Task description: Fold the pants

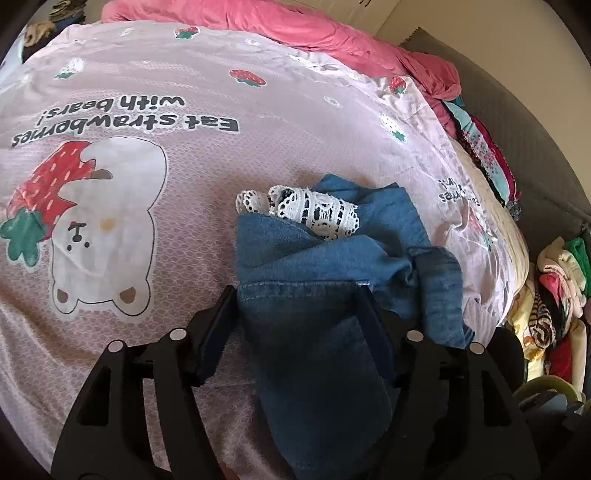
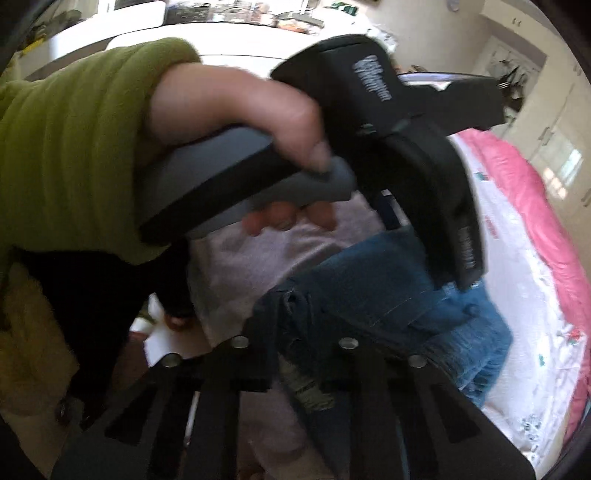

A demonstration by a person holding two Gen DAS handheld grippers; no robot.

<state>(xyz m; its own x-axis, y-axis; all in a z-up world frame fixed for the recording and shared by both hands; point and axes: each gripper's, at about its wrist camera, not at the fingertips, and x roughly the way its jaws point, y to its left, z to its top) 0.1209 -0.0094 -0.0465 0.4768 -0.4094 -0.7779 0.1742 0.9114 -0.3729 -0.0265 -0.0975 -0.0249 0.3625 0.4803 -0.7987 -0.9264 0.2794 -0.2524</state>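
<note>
Blue denim pants (image 1: pixel 325 280) with white lace trim (image 1: pixel 314 210) lie bunched on a pink bedspread (image 1: pixel 184 184) printed with a bear and strawberries. My left gripper (image 1: pixel 299 299) has its fingers spread on either side of a fold of the denim, with cloth filling the gap. In the right wrist view the pants (image 2: pixel 388 295) hang from my right gripper (image 2: pixel 291 314), which is shut on a dark frayed edge of them. The left gripper body (image 2: pixel 388 122) and the hand in a green sleeve holding it fill the upper part of that view.
A crumpled pink blanket (image 1: pixel 332 33) lies at the far side of the bed. A pile of colourful clothes (image 1: pixel 550 295) sits at the right, beside a grey wall (image 1: pixel 517 129). The pink blanket edge (image 2: pixel 524 192) shows in the right wrist view.
</note>
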